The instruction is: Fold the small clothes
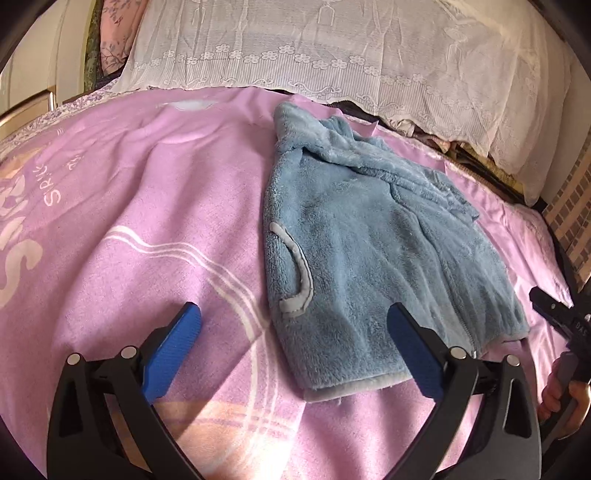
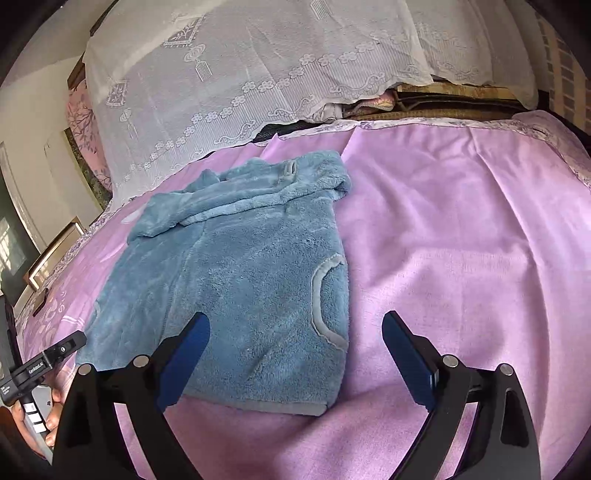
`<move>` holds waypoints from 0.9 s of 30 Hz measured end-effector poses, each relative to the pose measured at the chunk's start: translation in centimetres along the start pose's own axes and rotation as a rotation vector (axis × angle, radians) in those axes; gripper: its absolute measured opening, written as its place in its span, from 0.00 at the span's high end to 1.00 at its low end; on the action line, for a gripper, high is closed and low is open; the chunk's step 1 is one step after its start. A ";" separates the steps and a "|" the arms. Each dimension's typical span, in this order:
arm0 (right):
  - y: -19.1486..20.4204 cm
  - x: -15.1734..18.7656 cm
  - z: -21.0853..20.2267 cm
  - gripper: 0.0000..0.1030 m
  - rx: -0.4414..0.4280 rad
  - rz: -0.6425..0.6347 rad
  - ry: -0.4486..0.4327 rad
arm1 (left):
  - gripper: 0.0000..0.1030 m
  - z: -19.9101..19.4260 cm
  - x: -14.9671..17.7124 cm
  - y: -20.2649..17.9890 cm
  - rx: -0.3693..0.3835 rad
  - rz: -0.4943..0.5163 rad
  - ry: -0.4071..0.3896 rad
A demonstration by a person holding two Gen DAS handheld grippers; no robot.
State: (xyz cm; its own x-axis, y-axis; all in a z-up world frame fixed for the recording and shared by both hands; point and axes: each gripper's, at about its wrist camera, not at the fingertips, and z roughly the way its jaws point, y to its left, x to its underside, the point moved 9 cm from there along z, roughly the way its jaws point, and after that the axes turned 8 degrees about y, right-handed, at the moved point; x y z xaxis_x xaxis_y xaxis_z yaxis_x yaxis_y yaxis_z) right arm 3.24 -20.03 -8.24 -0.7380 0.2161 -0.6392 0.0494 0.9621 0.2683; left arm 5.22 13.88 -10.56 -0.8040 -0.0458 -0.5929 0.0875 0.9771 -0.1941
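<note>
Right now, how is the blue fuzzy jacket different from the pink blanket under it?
The blue jacket is small and fluffy; the pink blanket is wide and smoother. The jacket is plain blue with grey trim; the blanket has white stripes and letters. The jacket lies on top; the blanket lies underneath. Both are soft cloth.

A big pink blanket covers the bed. In the left wrist view it has white wavy lines and white letters on it. At the far side of the bed lies a white lace cloth with little flowers along its edge. It hangs over a pile of things, and some folded cloth peeks out under it. A pink pillow with flowers sits at the far left.
</note>
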 end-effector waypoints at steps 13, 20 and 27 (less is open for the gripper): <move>0.5 0.7 -1.0 0.15 -0.049 -0.009 -0.039 | 0.05 -0.9 1.1 -1.8 0.164 0.053 0.064; 3.1 2.2 1.4 0.55 -0.030 -0.155 0.084 | 0.05 1.1 1.1 -0.9 -0.088 0.113 0.088; 2.5 3.8 1.4 0.54 -0.080 -0.172 0.174 | 0.05 -0.9 1.4 -0.1 -0.077 0.145 0.091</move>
State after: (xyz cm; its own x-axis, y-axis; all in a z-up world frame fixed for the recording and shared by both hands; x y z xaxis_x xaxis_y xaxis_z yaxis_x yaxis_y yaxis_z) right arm 1.46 -16.53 -10.97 -0.8361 0.0121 -0.5485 -0.1352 0.9643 0.2275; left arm 3.55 13.93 -10.66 -0.8363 0.1124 -0.5367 0.1641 0.9852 -0.0493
